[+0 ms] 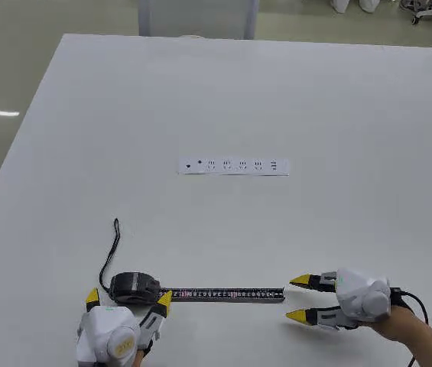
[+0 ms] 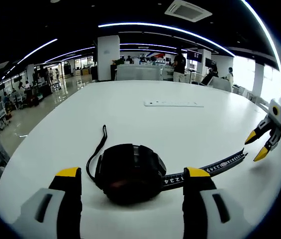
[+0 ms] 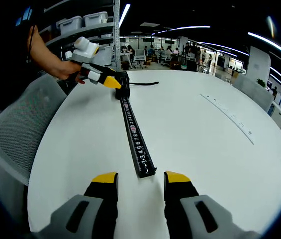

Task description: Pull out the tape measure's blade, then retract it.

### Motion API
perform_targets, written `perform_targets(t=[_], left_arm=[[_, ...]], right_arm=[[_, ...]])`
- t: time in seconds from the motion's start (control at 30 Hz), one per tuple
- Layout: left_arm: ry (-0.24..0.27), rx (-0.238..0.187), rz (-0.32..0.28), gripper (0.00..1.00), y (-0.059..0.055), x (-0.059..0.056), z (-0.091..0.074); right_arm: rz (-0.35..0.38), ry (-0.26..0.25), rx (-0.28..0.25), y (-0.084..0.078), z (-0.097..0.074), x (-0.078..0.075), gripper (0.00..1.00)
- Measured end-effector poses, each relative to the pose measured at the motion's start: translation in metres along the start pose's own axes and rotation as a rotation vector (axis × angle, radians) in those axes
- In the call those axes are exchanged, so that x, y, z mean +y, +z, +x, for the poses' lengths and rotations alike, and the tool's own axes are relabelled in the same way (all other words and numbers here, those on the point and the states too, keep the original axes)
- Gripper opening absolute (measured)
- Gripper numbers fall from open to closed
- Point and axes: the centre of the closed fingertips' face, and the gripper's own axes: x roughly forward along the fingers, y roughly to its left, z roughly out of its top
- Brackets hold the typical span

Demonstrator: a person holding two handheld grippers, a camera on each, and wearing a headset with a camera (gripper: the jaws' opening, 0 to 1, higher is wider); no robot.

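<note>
Left gripper (image 1: 128, 300), jaws spread, brackets the tape measure (image 1: 134, 287) near the desk's (image 1: 277, 99) near edge, probably to steady it, while the right gripper (image 1: 300, 298), likewise spread, sits just off the drawn-out blade's (image 1: 223, 293) tip, leaving it free to retract.

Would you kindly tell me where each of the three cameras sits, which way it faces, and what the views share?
Head view: on the head, looking down at the table; left gripper, right gripper and right forearm show.
Left gripper view: looking between its open jaws over the tape measure toward the right gripper.
Right gripper view: looking between its open jaws along the blade toward the left gripper and left arm.
Shared: the extended blade.
</note>
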Motion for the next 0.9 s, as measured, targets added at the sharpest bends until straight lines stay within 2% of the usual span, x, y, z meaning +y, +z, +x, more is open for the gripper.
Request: perform_targets(t=[0.07,0.17,0.2,0.27,0.57,0.77,0.9], left_arm=[[-0.003,-0.022,-0.016,0.79,0.003,0.0,0.001],[0.004,-0.029,-0.02,0.79,0.005,0.0,0.002],[0.007,-0.017,-0.025,0.79,0.003,0.002,0.005],[0.013,-0.02,-0.051,0.77,0.003,0.004,0.005],[0.015,-0.021,-0.066,0.71,0.003,0.005,0.008],[0.01,-0.025,-0.071,0.69,0.004,0.003,0.009],[0.013,-0.026,-0.068,0.68,0.003,0.004,0.009]], right_arm=[[-0.007,0.008,0.002,-0.003,0.003,-0.002,0.34],[-0.018,0.015,0.004,-0.002,0.005,-0.004,0.29],[-0.017,0.021,0.003,-0.001,0.007,-0.005,0.3],[-0.02,0.03,0.006,-0.002,0.01,-0.006,0.29],[-0.026,0.069,0.016,-0.008,0.021,-0.01,0.22],[-0.034,0.097,0.018,-0.011,0.025,-0.006,0.15],[-0.052,0.108,0.017,-0.01,0.026,-0.007,0.14]])
